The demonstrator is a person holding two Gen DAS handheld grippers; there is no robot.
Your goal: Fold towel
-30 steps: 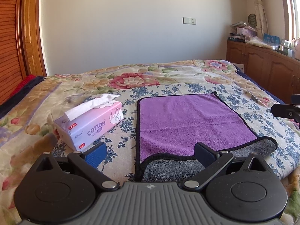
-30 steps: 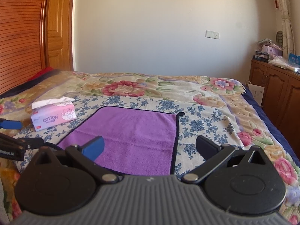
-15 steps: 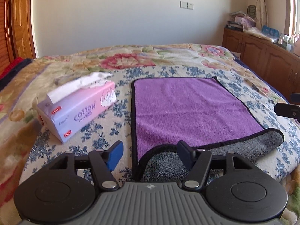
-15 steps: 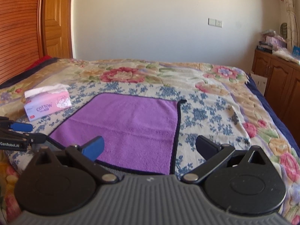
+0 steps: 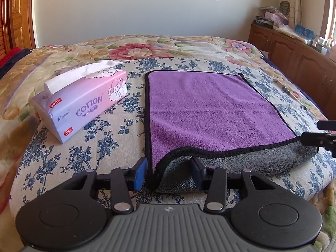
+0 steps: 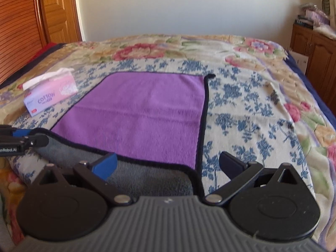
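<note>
A purple towel (image 5: 210,109) with black edging and a grey underside lies flat on the bed; it also shows in the right wrist view (image 6: 147,113). Its near edge is turned up, showing a grey strip (image 5: 241,161). My left gripper (image 5: 169,173) is open, its jaws either side of the towel's near left corner. My right gripper (image 6: 167,164) is open wide around the near right corner (image 6: 195,174). Each gripper's tip shows at the edge of the other's view.
A pink tissue pack (image 5: 84,103) lies left of the towel on the floral bedspread (image 5: 84,147). A wooden cabinet (image 5: 294,48) with clutter stands at the right. A wooden door (image 6: 56,10) is at the back left.
Both grippers have moved down and forward to the towel's near corners. The left jaws have narrowed around the left corner. The towel has not moved.
</note>
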